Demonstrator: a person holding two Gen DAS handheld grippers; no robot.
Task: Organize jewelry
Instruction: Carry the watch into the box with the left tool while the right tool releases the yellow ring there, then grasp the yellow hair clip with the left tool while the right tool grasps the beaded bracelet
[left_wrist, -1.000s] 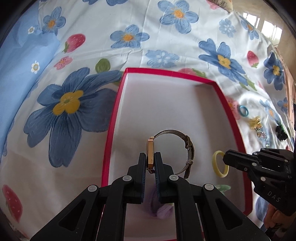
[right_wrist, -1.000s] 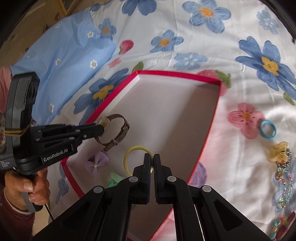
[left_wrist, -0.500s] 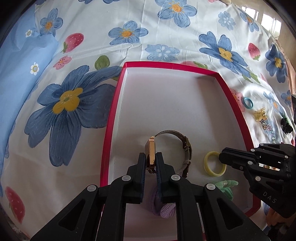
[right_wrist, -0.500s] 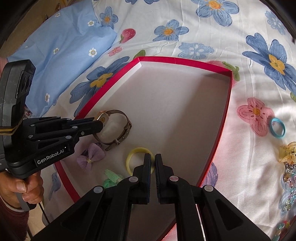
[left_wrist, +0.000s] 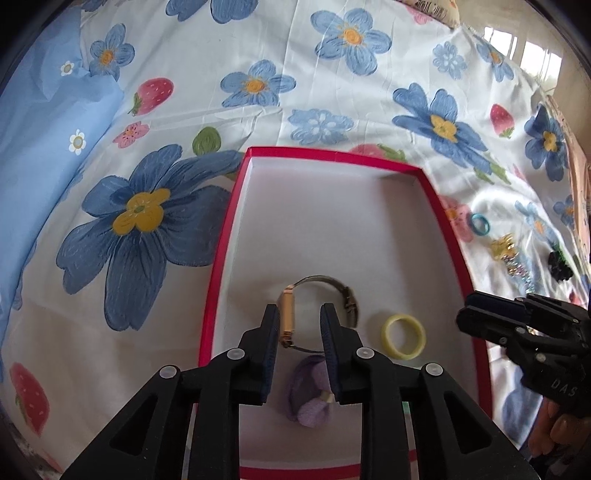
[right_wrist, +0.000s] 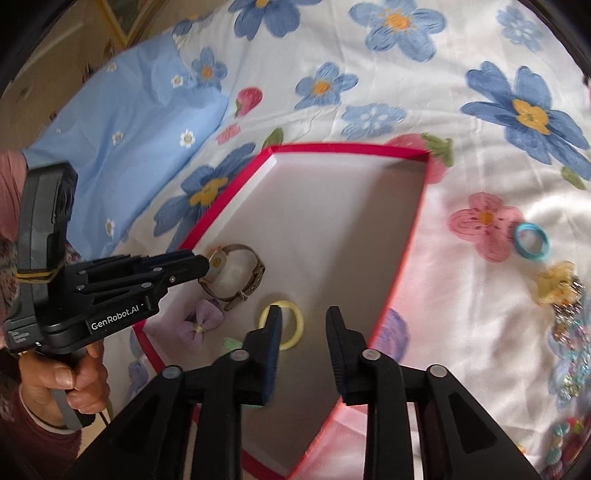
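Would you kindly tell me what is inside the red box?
Inside the red box: a watch, yellow ring, purple bow and something green, partly covered by the right claw.

The left gripper (right_wrist: 201, 264), seen from the right wrist camera, bears the white marking "GenRobot.AI" along the side of its black body. The right gripper (left_wrist: 466, 317), seen from the left wrist camera, bears the raised letters "DAS" on its black body. A small white label low on the left gripper's handle and a printed strip on packaging (left_wrist: 436, 9) at the top edge of the left wrist view are too small and blurred to read.
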